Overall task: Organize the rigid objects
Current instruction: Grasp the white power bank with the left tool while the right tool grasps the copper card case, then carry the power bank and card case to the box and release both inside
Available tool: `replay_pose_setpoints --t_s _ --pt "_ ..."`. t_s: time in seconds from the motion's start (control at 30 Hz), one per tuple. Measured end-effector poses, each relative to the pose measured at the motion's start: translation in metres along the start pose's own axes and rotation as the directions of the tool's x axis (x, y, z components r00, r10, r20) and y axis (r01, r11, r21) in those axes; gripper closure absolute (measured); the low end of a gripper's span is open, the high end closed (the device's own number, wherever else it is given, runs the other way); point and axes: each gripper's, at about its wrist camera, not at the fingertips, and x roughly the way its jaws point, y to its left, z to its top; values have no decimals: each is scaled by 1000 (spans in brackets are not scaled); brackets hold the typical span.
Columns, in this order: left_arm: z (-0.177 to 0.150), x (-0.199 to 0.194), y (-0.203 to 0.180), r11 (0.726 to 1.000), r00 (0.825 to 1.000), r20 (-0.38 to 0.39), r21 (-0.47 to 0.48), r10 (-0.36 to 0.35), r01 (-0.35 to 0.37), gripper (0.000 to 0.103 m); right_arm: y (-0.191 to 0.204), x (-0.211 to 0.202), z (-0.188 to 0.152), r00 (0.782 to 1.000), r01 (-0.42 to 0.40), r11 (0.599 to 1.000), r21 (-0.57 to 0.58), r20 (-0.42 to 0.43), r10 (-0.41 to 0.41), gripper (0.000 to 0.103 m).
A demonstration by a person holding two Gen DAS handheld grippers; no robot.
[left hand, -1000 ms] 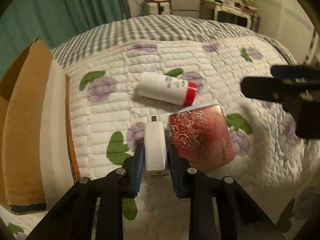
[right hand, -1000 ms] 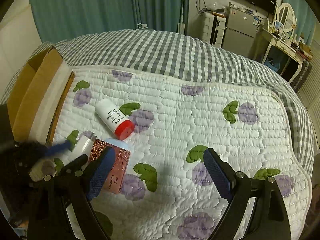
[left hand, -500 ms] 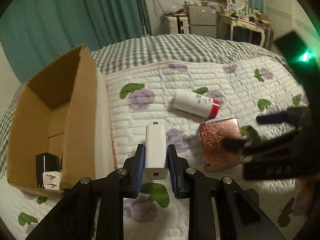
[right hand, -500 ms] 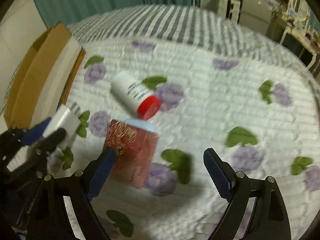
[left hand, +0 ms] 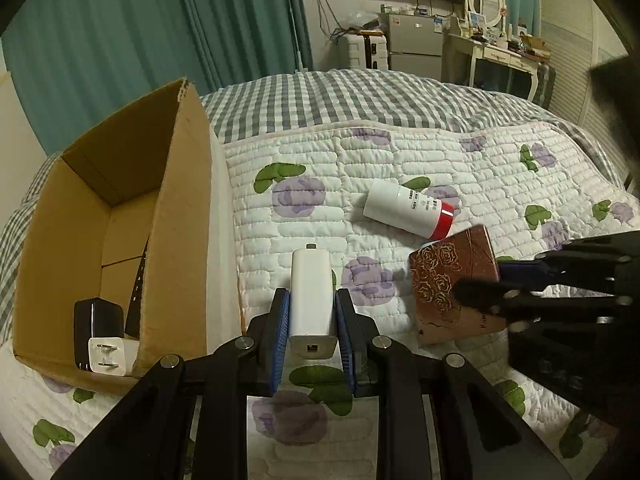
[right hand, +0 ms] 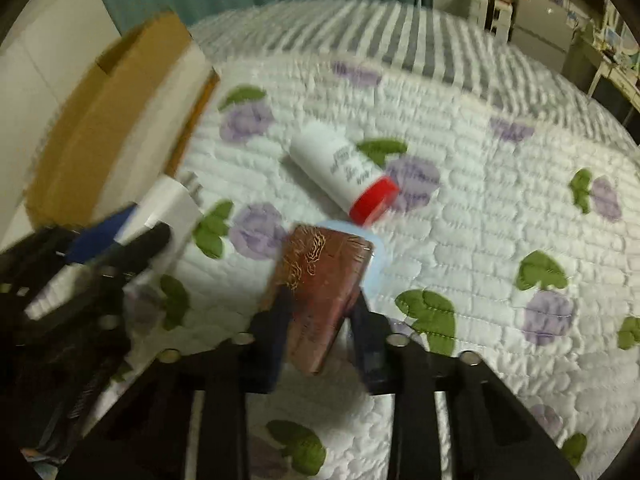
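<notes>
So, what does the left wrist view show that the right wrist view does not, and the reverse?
Only the left wrist view shows the inside of the cardboard box, with a black adapter and a white plug in it, and the left gripper shut on the white charger.

Only the right wrist view shows the right gripper from behind, its fingers on both sides of the red rose-pattern box, though blurred.

Both show the white bottle with a red cap, the rose-pattern box and the quilt.

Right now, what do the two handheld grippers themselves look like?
Both the left gripper and the right gripper are black, angular linkage frames with silver round pivot bolts, ending in two flat fingers faced with blue pads. No cables, sleeves or markings show.
</notes>
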Motion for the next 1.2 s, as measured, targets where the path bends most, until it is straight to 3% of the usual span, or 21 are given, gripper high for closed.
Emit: replay_pose_setpoints --t_s 0.07,0.17,0.6,0.83,1.0,1.2 --pt "0 -2 0 1000 1000 2 -1 -5 5 80 8 -11 0 999 -3 1000 -19 35 4 89" --pt "0 -8 1 1000 1000 10 -3 -15 15 80 20 -23 -2 998 7 998 -59 65 -3 93" --pt "2 -70 13 995 991 100 -18 -93 95 80 37 -81 -13 977 118 991 -61 188 -105 94" --pt "15 -124 35 991 970 213 -37 -118 129 80 65 -134 -3 953 184 979 -82 259 -158 94" --pt "31 -158 64 990 951 294 -63 -99 122 80 104 -176 16 928 206 971 -119 339 -155 94" --pt "46 -173 113 990 938 344 -113 -37 81 80 147 -195 47 911 174 971 -162 402 -96 94"
